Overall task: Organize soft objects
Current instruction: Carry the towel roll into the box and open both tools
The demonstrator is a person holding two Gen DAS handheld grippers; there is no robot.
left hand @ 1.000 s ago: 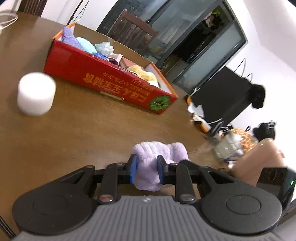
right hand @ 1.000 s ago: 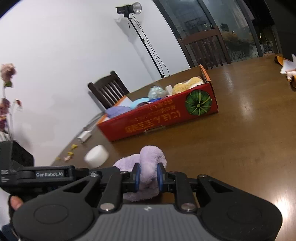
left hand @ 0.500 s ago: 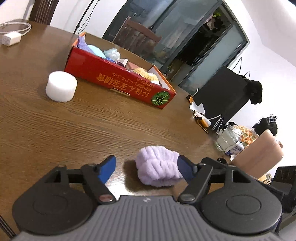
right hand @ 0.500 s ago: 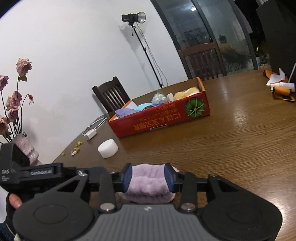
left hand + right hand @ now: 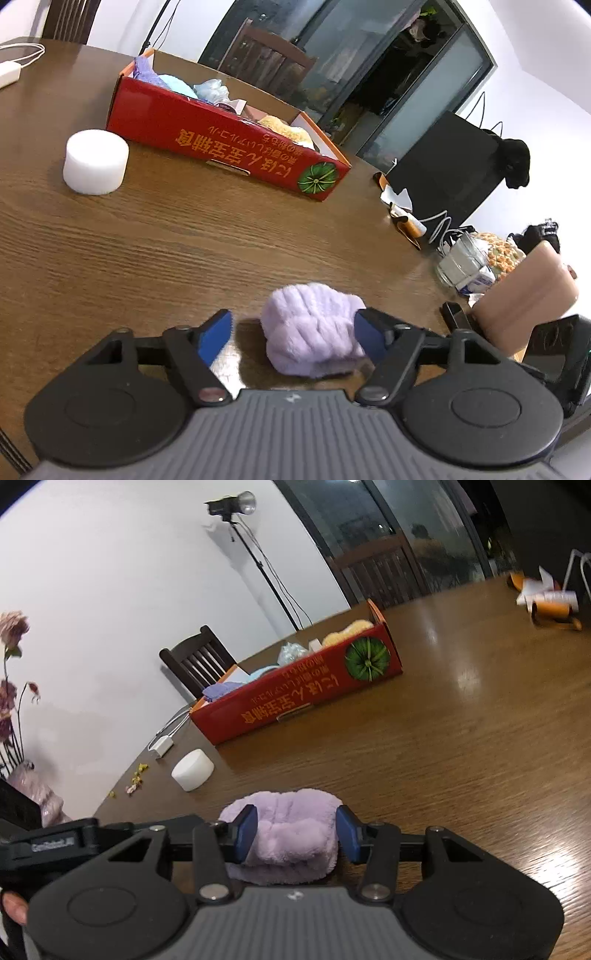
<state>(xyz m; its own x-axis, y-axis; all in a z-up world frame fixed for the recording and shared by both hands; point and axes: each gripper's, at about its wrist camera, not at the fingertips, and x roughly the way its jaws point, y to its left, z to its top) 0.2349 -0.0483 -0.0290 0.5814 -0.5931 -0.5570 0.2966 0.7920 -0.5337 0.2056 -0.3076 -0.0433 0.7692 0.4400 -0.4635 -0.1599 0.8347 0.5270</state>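
- Brown wooden table [image 5: 155,240], clutter mostly along its far edges.
- Left side: white charger with cable [image 5: 162,744] near the table edge, dried flowers [image 5: 11,686] beyond it by the wall.
- White foam cylinder [image 5: 96,160] stands upright, just in front of the box's left end, not touching it.
- Red cardboard box [image 5: 221,147], open top, holds soft items: purple, light blue, pale teal and yellow pieces.
- Centre front: lilac fluffy cloth [image 5: 314,328] lies bunched on the table, well apart from the box.
- Left gripper [image 5: 291,334]: released, jaws have just narrowed a bit. Cloth sits between the blue pads; left pad clearly off it, right pad at its edge, no squeeze visible.
- Right gripper [image 5: 297,830]: jaws have just been widening. Cloth sits between the pads; they flank it closely, not pinching it.
- Right side: glass jar [image 5: 460,262], cables and orange-white paper scraps [image 5: 546,602] at the table edge.
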